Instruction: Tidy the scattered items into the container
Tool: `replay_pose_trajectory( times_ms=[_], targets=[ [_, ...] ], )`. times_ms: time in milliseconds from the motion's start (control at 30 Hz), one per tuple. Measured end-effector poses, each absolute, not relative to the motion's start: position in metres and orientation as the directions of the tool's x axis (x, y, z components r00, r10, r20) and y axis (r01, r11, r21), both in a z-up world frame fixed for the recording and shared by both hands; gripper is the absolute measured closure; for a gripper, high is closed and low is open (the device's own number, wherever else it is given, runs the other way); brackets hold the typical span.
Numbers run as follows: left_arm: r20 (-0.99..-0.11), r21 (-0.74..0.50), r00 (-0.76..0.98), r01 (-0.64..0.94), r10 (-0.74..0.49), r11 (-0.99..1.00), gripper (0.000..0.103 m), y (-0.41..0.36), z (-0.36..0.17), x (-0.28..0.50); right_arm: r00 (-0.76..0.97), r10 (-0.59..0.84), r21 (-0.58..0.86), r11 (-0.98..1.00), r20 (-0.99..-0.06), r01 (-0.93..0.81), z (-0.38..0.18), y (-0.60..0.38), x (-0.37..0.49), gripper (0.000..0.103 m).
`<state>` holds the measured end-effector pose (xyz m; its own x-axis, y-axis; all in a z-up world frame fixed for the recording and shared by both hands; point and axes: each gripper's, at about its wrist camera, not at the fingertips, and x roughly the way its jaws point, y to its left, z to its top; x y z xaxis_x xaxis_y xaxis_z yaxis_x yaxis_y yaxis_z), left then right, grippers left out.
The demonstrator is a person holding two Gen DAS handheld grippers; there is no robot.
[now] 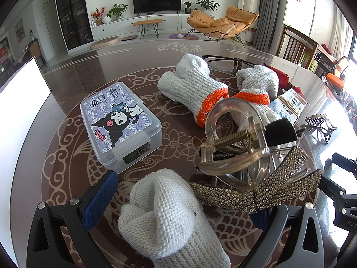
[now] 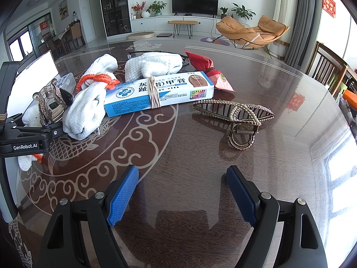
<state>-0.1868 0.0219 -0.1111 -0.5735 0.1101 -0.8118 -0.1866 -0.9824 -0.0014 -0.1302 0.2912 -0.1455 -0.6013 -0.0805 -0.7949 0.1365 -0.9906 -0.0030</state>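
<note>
A closed clear plastic box (image 1: 120,125) with a cartoon lid stands on the round table, left of centre. My left gripper (image 1: 180,178) is open; one white knit glove (image 1: 165,218) lies between its fingers, and a rhinestone hair clip (image 1: 256,189) with a clear claw covers its right finger. Two more orange-cuffed gloves (image 1: 191,84) lie beyond. My right gripper (image 2: 183,172) is open above bare table. Ahead of it lie a bronze claw clip (image 2: 236,116), a blue-and-white nail cream box (image 2: 160,91) and a red packet (image 2: 207,69).
A white panel (image 1: 22,102) stands at the table's left edge. Glasses (image 1: 218,60) lie behind the gloves. Wooden chairs (image 2: 328,71) stand at the right side of the glass-topped table (image 2: 267,178). The right gripper's body (image 1: 343,189) shows at the left view's right edge.
</note>
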Motion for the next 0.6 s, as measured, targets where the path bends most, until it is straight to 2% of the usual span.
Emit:
replay_pose_trajectory(
  times_ms=[600],
  targets=[
    [-0.812,-0.001,-0.574,-0.187,0.11,-0.982,0.0,0.0218,-0.111,-0.1879,-0.601,-0.081,-0.003,-0.991,-0.795,0.137,-0.1452,0.2913,-0.13,0.021]
  ],
)
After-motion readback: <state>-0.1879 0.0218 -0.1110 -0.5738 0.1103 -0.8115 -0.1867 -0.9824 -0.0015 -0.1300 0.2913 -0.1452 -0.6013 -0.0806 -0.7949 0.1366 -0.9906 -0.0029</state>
